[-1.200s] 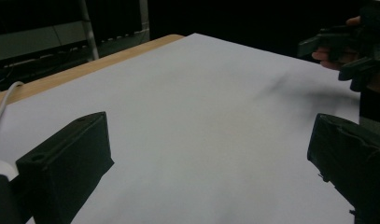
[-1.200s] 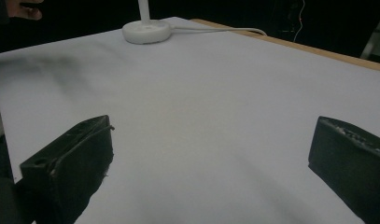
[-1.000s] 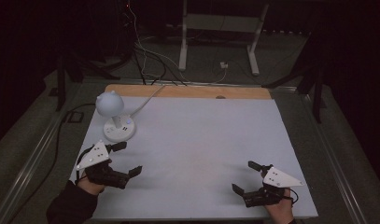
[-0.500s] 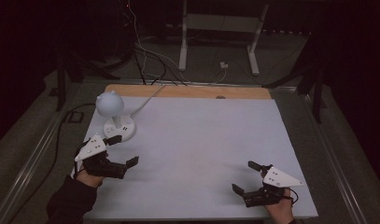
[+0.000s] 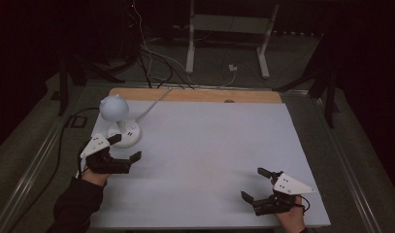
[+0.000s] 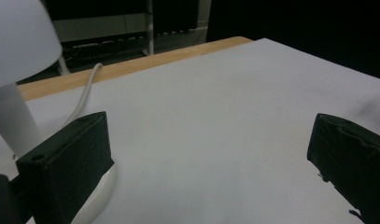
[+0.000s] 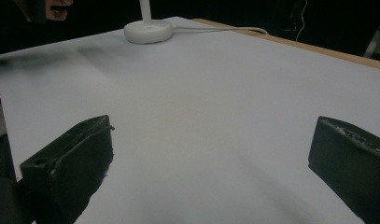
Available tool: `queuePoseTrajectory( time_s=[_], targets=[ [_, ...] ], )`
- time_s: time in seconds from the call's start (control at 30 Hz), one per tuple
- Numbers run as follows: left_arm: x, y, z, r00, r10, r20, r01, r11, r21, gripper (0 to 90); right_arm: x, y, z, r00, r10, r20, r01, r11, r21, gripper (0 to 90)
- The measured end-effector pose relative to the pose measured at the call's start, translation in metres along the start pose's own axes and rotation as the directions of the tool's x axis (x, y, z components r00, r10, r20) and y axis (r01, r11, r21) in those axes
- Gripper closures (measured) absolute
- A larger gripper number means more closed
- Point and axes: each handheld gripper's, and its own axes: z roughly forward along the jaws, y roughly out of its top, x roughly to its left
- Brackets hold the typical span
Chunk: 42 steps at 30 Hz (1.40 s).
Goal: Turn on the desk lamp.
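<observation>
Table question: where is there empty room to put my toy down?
Almost everywhere. The white table is bare from the lamp across to its right edge, and between the left gripper and the right gripper. Only the far-left corner is crowded: the lamp, its cord and the left gripper's open jaws sit close together.

left gripper (image 5: 127,148): fingers spread wide, empty | right gripper (image 5: 255,184): fingers spread wide, empty

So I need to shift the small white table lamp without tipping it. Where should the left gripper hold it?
Probably the slim upright stem, between the round shade and the flat round base. It looks narrow enough for the open left gripper, which sits just on the person's side of the base. Come in level from there, low on the stem, away from the cord behind.
</observation>
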Motion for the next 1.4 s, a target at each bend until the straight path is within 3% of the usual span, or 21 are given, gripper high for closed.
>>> queuePoseTrajectory(
  time_s=[0.07,0.4,0.53,0.63,0.7,0.77,0.83,0.87,0.9,0.93,1.0,1.03,1.1,1.13,1.2,1.23,1.27,1.3,1.33,1.37,1.4],
  targets=[
    [0.004,-0.001,0.002,0.9995,-0.007,-0.029,0.007,1.0000,-0.001,0.4,0.000,0.000,0.000,1.0000,-0.001,0.000,0.001,1.000,0.000,0.0],
    [0.016,-0.003,0.009,0.9939,-0.049,-0.099,0.050,0.9988,0.004,0.4,0.000,0.000,0.000,1.0000,-0.001,-0.001,0.001,1.000,-0.001,0.0],
    [0.018,-0.003,0.013,0.9919,-0.064,-0.110,0.067,0.9975,0.023,0.5,0.000,0.000,0.000,1.0000,-0.002,-0.002,0.002,1.000,-0.002,0.0],
    [0.022,-0.006,0.018,0.9850,-0.067,-0.159,0.071,0.9972,0.022,0.5,0.000,0.000,0.000,1.0000,0.000,-0.001,0.000,1.000,-0.002,0.0],
    [0.025,-0.008,0.020,0.9835,-0.065,-0.169,0.067,0.9977,0.007,0.5,0.000,0.000,0.000,1.0000,0.000,-0.002,0.000,1.000,-0.003,0.0],
    [0.026,-0.008,0.021,0.9810,-0.085,-0.174,0.089,0.9960,0.013,0.5,0.000,0.000,-0.001,1.0000,-0.001,-0.002,0.001,1.000,-0.003,0.0],
    [0.030,-0.008,0.021,0.9757,-0.128,-0.178,0.135,0.9903,0.031,0.5,0.000,0.000,0.000,1.0000,0.001,-0.003,-0.001,1.000,-0.003,0.0],
    [0.032,-0.008,0.022,0.9691,-0.138,-0.204,0.149,0.9879,0.040,0.5,0.000,0.000,0.000,1.0000,0.001,-0.003,-0.001,1.000,-0.003,0.0],
    [0.032,-0.008,0.022,0.9691,-0.138,-0.204,0.149,0.9879,0.040,0.5,0.000,0.000,0.000,1.0000,0.001,-0.003,-0.001,1.000,-0.003,0.0],
    [0.034,-0.008,0.024,0.9615,-0.151,-0.230,0.165,0.9855,0.042,0.5,0.000,0.000,0.000,1.0000,0.000,-0.003,0.000,1.000,-0.003,0.0],
    [0.035,-0.008,0.024,0.9589,-0.152,-0.239,0.168,0.9846,0.047,0.5,0.000,0.000,0.000,1.0000,-0.001,-0.003,0.001,1.000,-0.003,0.0],
    [0.036,-0.008,0.025,0.9538,-0.148,-0.261,0.166,0.9850,0.047,0.5,0.000,0.000,0.000,1.0000,-0.001,-0.003,0.001,1.000,-0.003,0.0],
    [0.037,-0.008,0.025,0.9523,-0.149,-0.266,0.168,0.9845,0.050,4.3,0.000,0.000,0.000,1.0000,0.000,-0.004,0.000,1.000,-0.003,0.0],
    [0.038,-0.008,0.025,0.9458,-0.149,-0.288,0.171,0.9838,0.052,5.5,0.000,0.000,0.000,1.0000,0.000,-0.004,0.000,1.000,-0.003,0.0],
    [0.039,-0.008,0.026,0.9435,-0.156,-0.293,0.179,0.9822,0.056,8.9,0.000,0.000,0.000,1.0000,0.000,-0.004,0.000,1.000,-0.003,0.0],
    [0.041,-0.009,0.026,0.9382,-0.161,-0.307,0.186,0.9809,0.056,10.5,0.000,0.000,0.000,1.0000,0.000,-0.004,0.000,1.000,-0.003,0.0],
    [0.041,-0.009,0.026,0.9382,-0.161,-0.307,0.186,0.9809,0.056,12.3,0.000,0.000,0.000,1.0000,-0.001,-0.005,0.001,1.000,-0.004,0.0],
    [0.042,-0.009,0.027,0.9327,-0.162,-0.322,0.190,0.9802,0.056,14.5,0.000,0.000,0.000,1.0000,0.000,-0.005,0.000,1.000,-0.004,0.0],
    [0.042,-0.009,0.027,0.9327,-0.162,-0.322,0.190,0.9802,0.056,16.1,0.000,0.000,0.000,1.0000,0.000,-0.005,0.000,1.000,-0.003,0.0],
    [0.043,-0.010,0.028,0.9247,-0.160,-0.346,0.193,0.9793,0.063,16.6,0.000,0.000,0.000,1.0000,0.000,-0.006,0.000,1.000,-0.003,0.0],
    [0.044,-0.011,0.028,0.9230,-0.160,-0.350,0.194,0.9788,0.065,18.5,0.000,0.000,0.000,1.0000,0.001,-0.005,-0.001,1.000,-0.003,0.0]
  ],
)
